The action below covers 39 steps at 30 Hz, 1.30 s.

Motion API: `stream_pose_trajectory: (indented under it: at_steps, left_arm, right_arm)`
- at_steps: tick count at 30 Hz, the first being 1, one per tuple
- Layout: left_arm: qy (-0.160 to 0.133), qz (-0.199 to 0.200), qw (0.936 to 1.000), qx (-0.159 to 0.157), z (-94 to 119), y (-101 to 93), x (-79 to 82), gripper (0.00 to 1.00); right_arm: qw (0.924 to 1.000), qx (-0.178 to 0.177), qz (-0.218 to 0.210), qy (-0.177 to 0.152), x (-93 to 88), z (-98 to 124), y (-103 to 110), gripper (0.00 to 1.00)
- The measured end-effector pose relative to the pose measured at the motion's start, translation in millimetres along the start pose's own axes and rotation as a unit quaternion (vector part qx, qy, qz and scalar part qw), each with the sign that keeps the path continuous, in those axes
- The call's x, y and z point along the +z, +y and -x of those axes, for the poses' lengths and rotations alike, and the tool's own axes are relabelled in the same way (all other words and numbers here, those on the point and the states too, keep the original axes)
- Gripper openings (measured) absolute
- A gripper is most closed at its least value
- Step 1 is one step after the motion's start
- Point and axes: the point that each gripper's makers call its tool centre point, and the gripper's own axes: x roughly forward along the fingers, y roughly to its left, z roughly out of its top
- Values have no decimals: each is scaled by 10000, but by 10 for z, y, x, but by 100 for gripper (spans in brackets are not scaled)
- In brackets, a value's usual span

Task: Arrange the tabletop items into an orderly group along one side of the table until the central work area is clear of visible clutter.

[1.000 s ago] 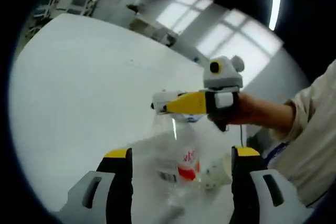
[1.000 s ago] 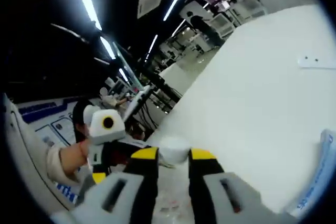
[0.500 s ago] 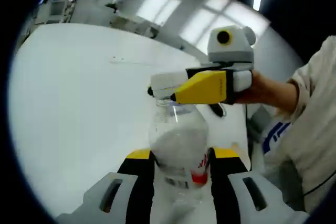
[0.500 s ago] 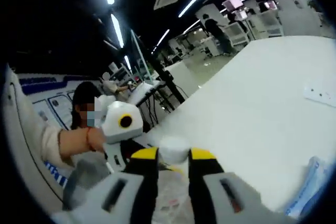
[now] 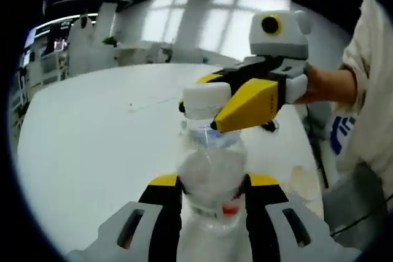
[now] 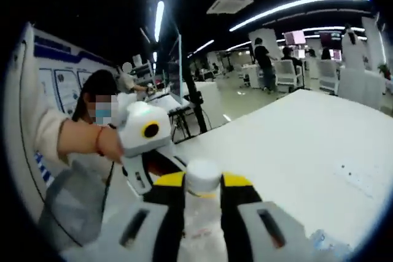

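White worktop (image 5: 92,151), open hall | bottle (image 5: 210,170) upright, left claw (image 5: 212,196) clamped on its body, right claw (image 6: 203,189) on cap (image 6: 203,175) | thin plastic, slippery, dents easily; hold mid-body

White counter (image 5: 92,145) seen in both views, surface mostly bare. Faint marks noted mid-surface. Whether the clear plastic bottle (image 5: 210,170) rests on it cannot be told.
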Motion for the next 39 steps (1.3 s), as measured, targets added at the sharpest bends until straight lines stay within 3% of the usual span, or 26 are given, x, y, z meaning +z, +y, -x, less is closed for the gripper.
stream_pose_trajectory:
  at_steps: [5,9,26,39]
  left_arm:
    - [-281,-511,9981,205,-79,124,243,36]
    - [-206,-815,9961,269,-157,199,301,36]
    - [-182,-1019,9941,330,-234,511,315,36]
    - [-56,-838,9961,268,-277,514,233,37]
  right_arm:
    - [9958,-301,851,-130,173,70,-92,18]
    - [9929,-483,1078,-122,165,95,-165,18]
    - [9847,-802,1549,20,147,-41,-364,18]
    - [9845,-849,1524,155,63,-66,-392,19]
